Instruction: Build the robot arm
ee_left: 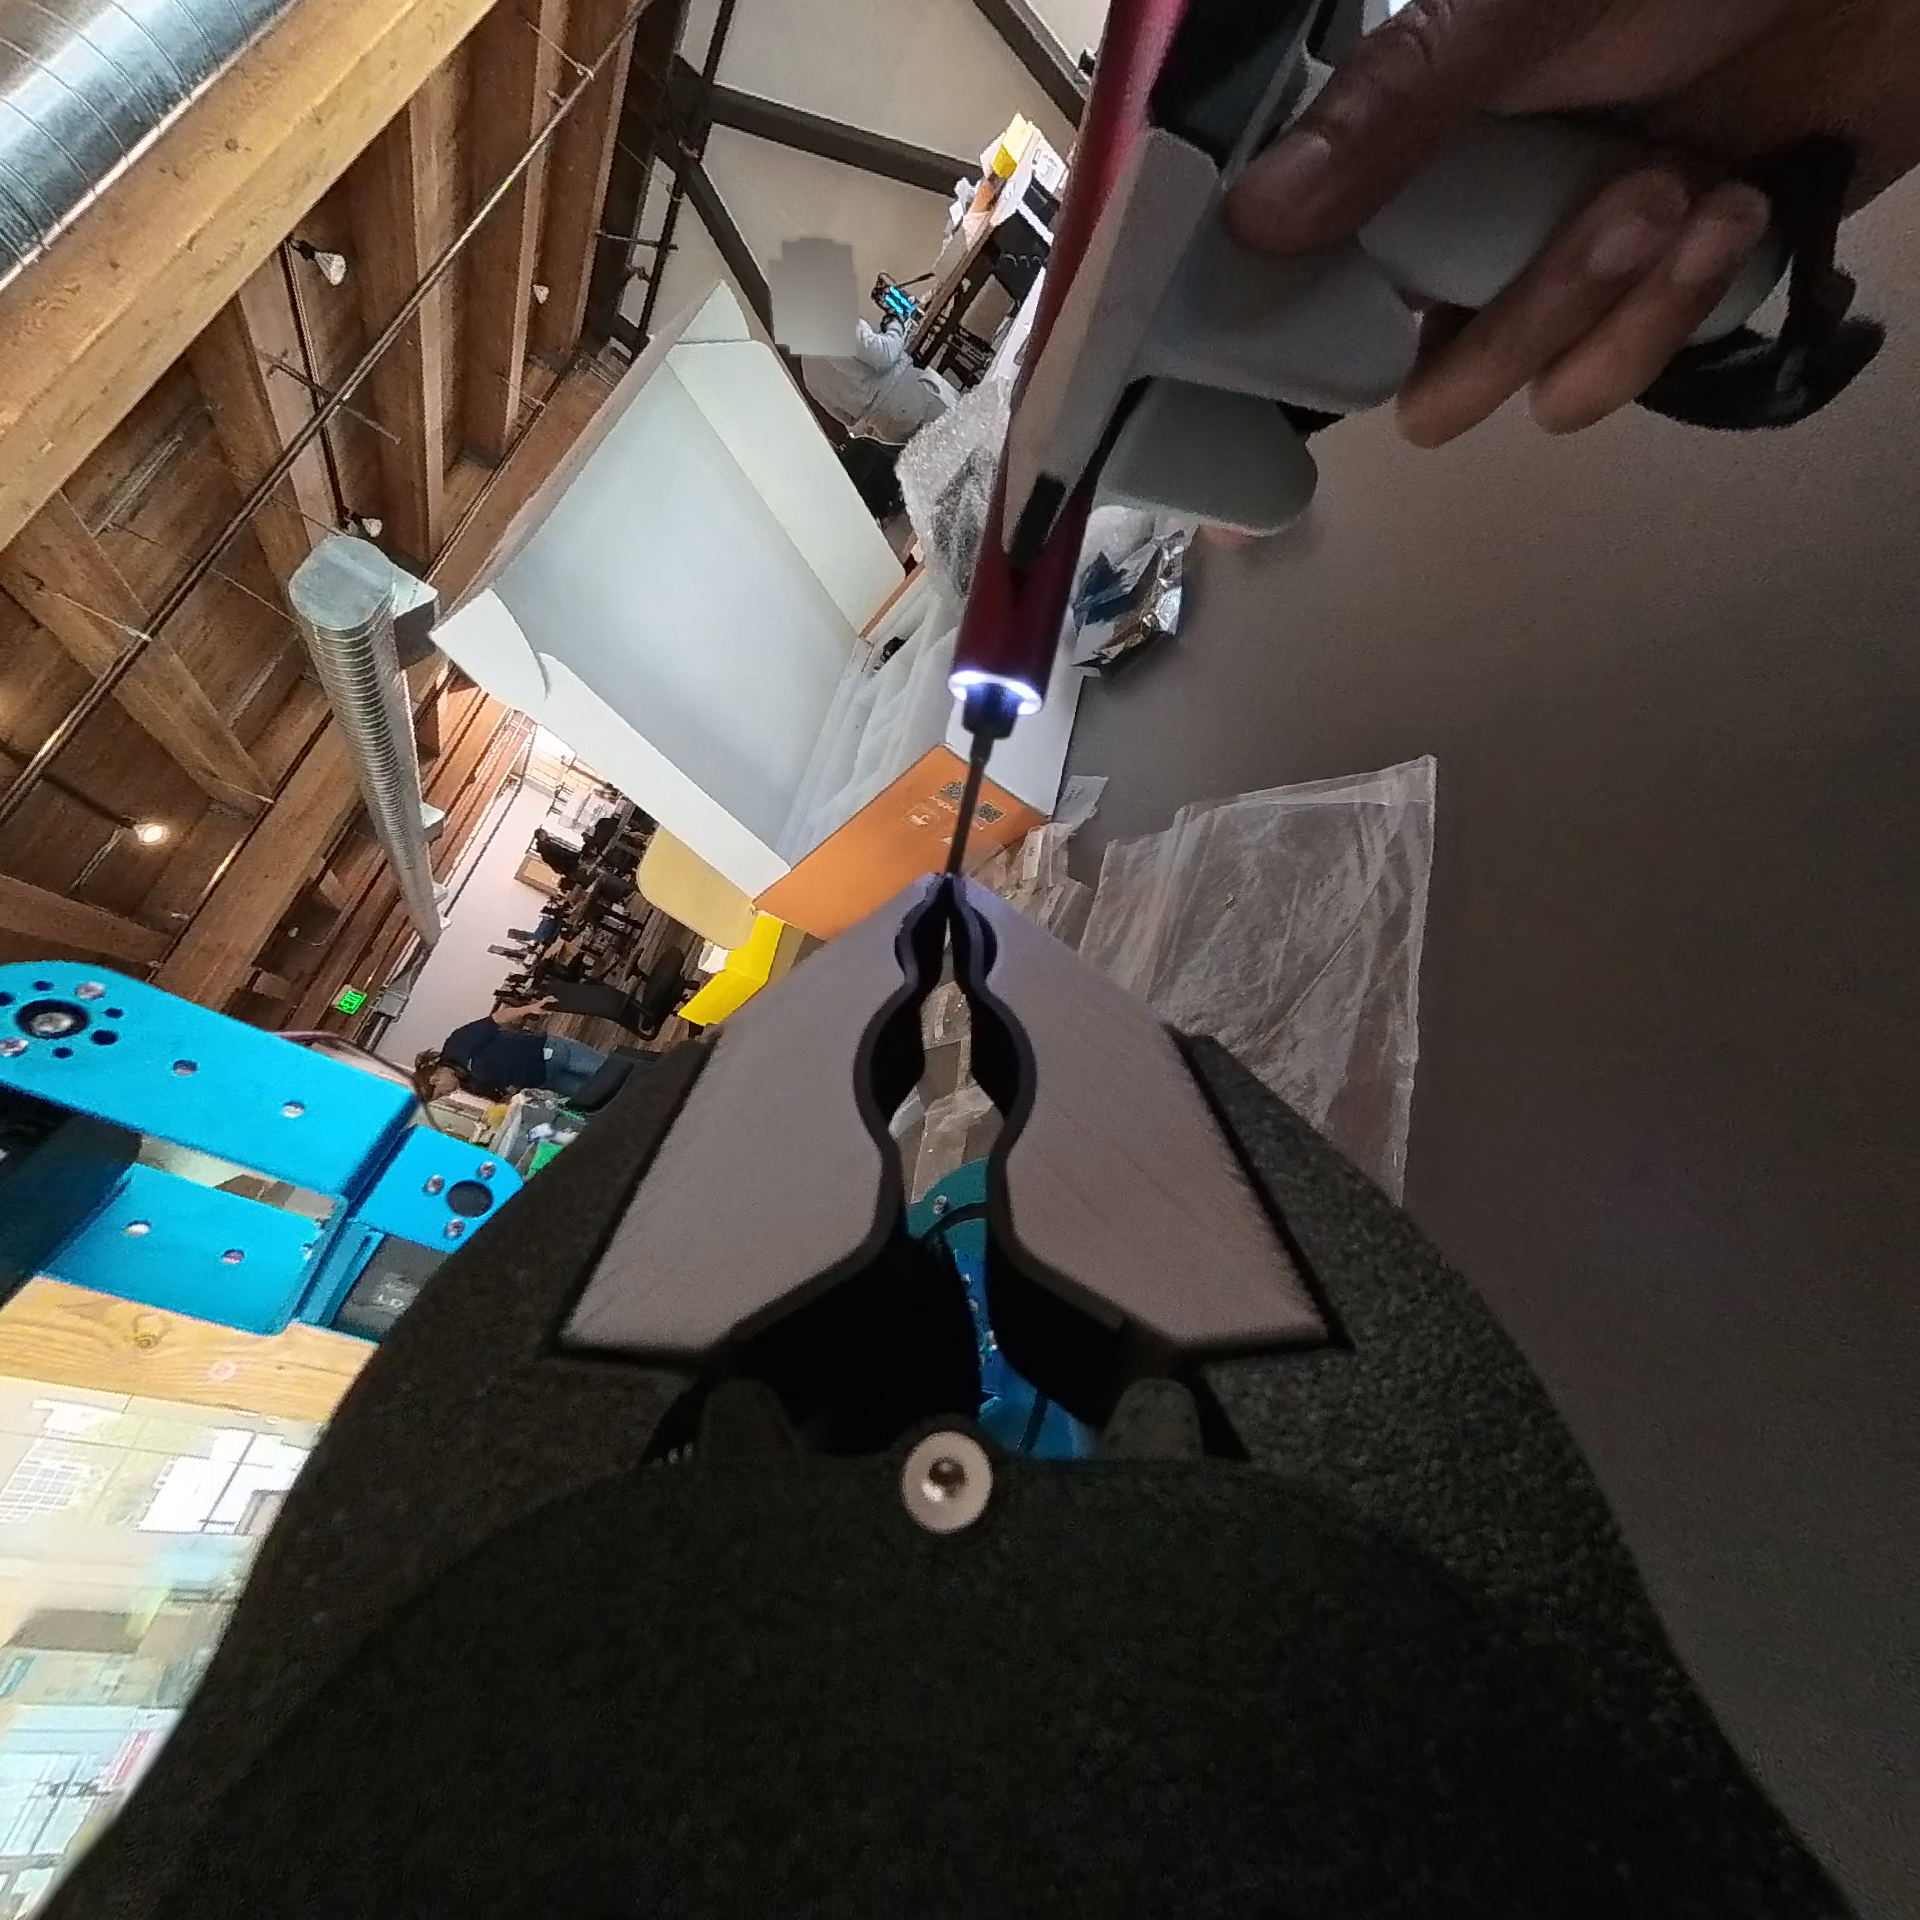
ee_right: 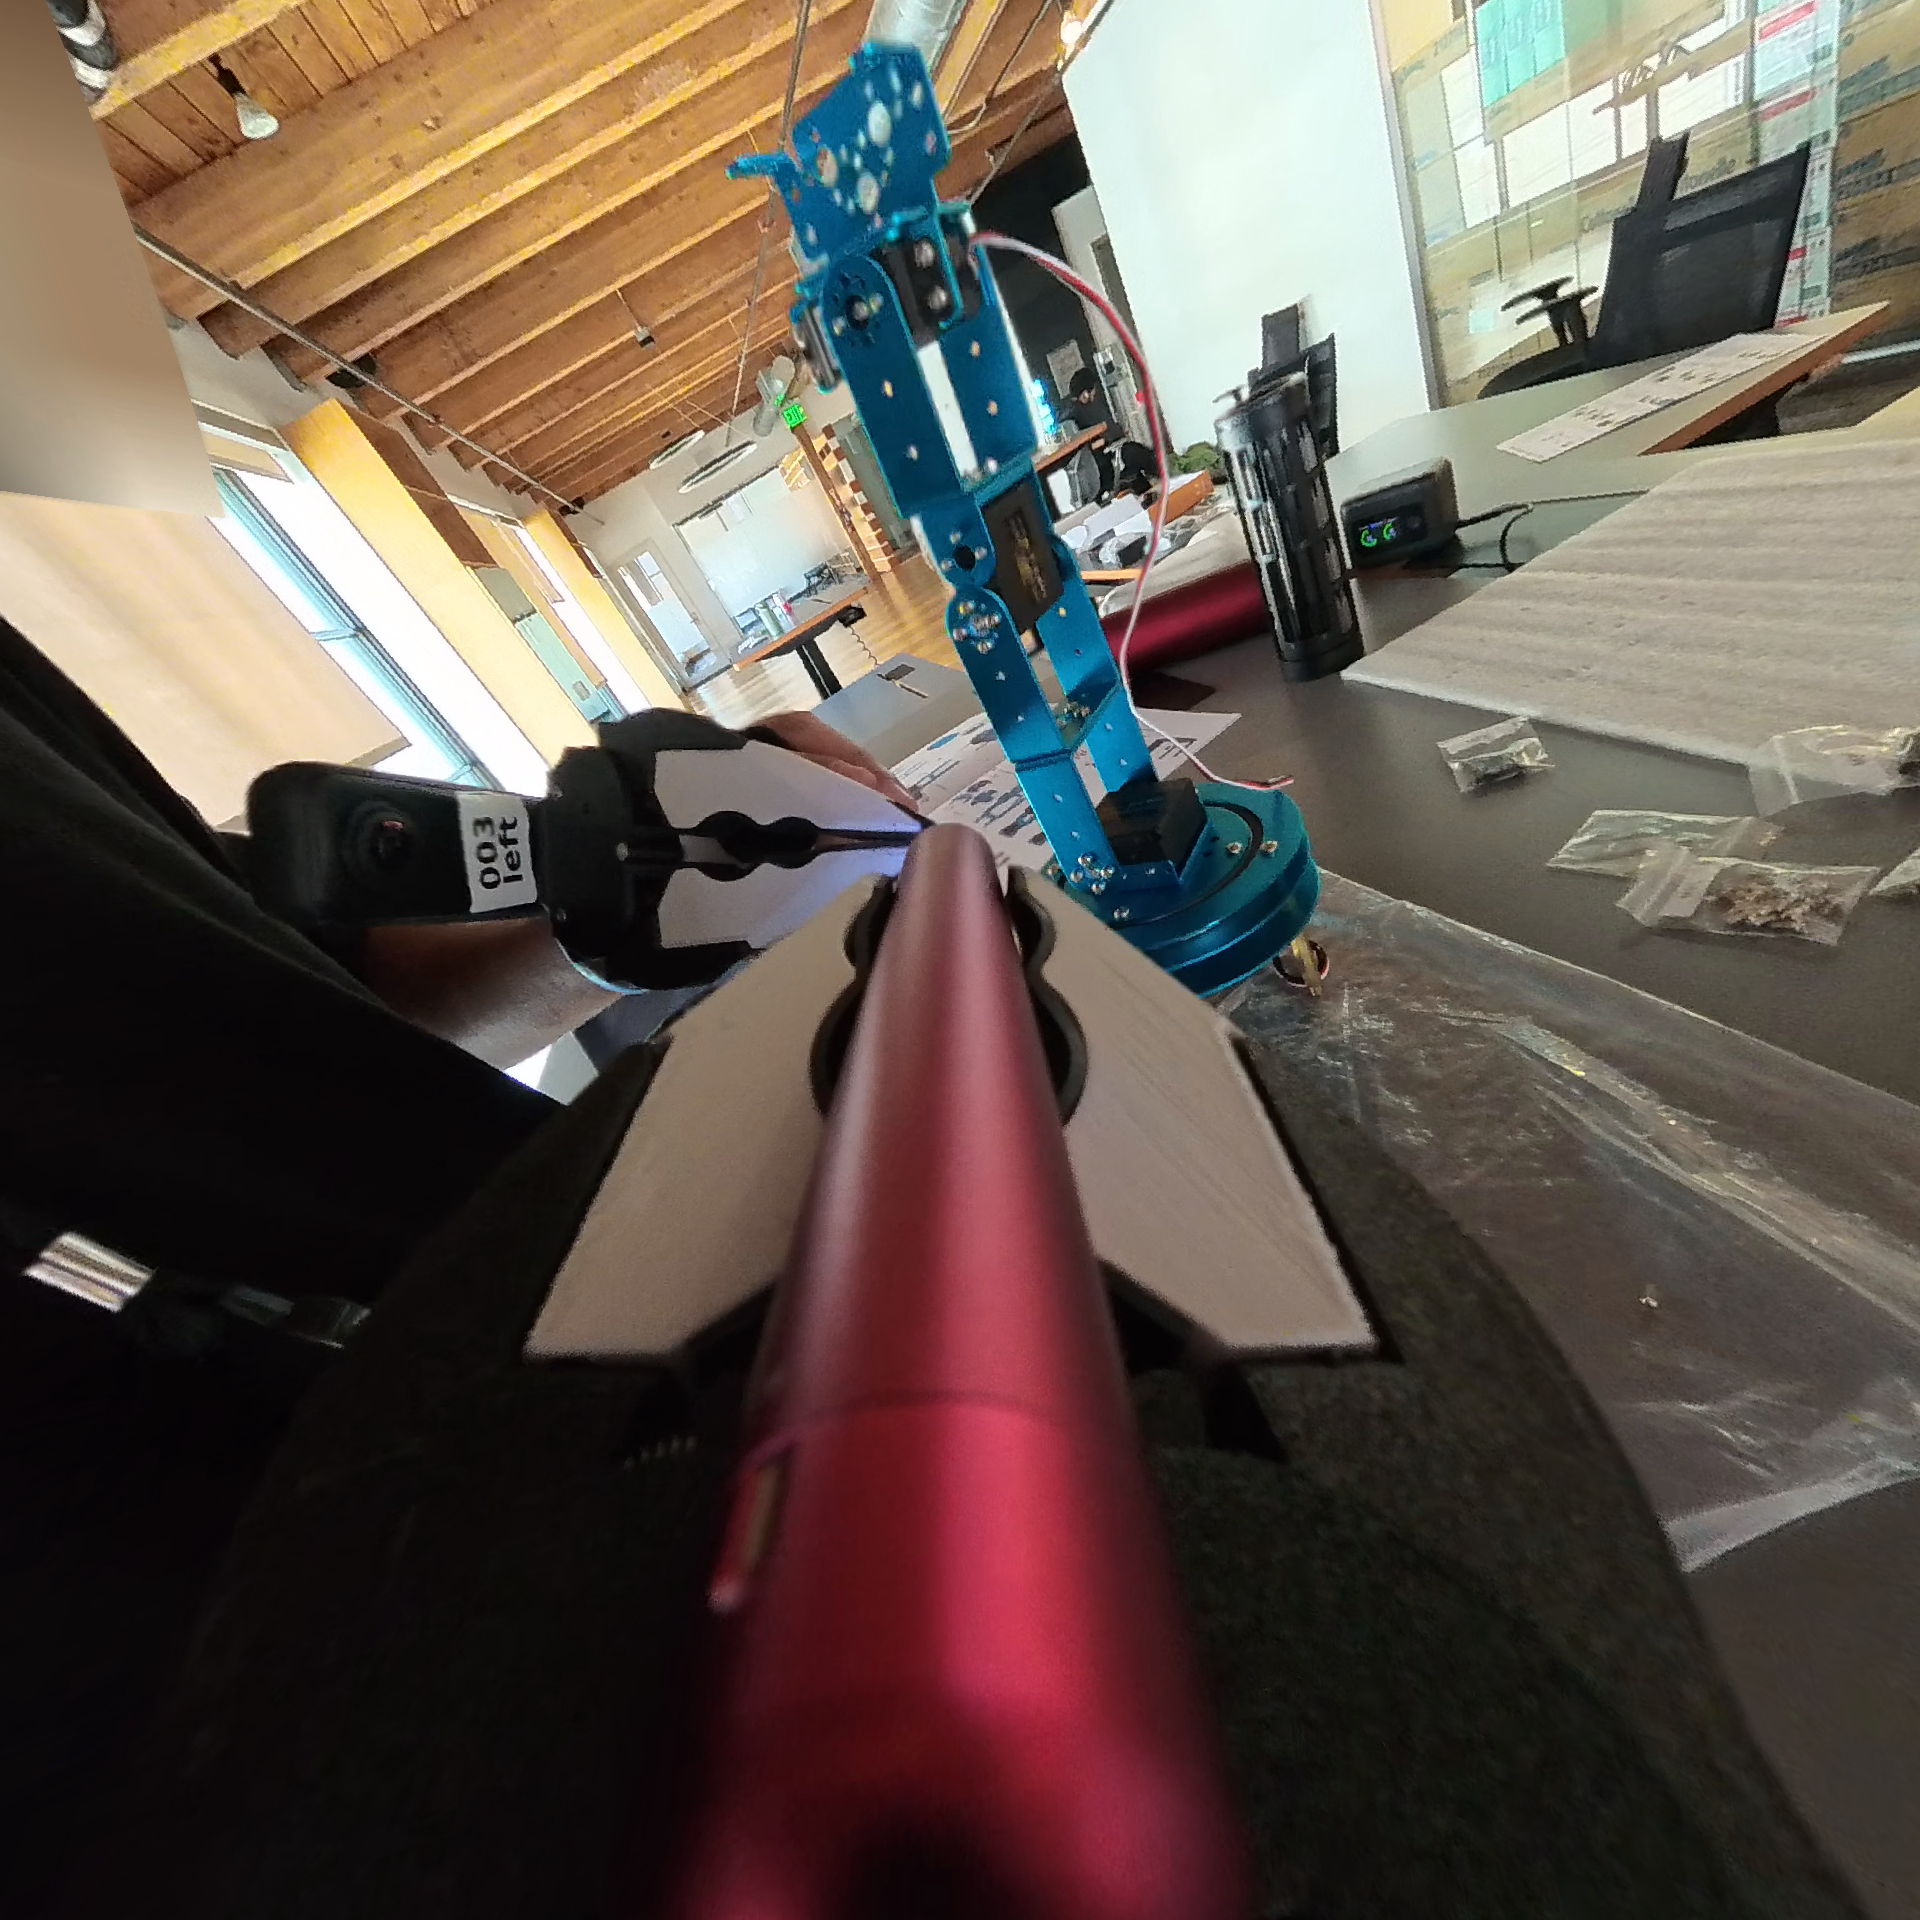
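My left gripper (ee_left: 948, 891) is shut, its tips pinching the thin black bit (ee_left: 964, 800) of a red electric screwdriver (ee_left: 1013, 613) whose light ring is lit. My right gripper (ee_right: 940, 883) is shut on the red screwdriver's body (ee_right: 935, 1195), which runs forward along its fingers. The left gripper also shows in the right wrist view (ee_right: 914, 821), meeting the screwdriver's tip from the left. A hand (ee_left: 1558, 208) holds the right gripper. A blue metal robot arm kit (ee_right: 987, 582) stands upright on its round base just beyond the screwdriver's tip.
The dark table (ee_right: 1455, 790) carries a clear plastic sheet (ee_right: 1507, 1143), small bags of parts (ee_right: 1745, 894), a black cylinder (ee_right: 1288, 530), a foam sheet (ee_right: 1714, 582) and a small black device (ee_right: 1397, 514). An open orange and white box (ee_left: 894, 862) lies behind the bit. Spacing between my two grippers at the tips: around 6 cm.
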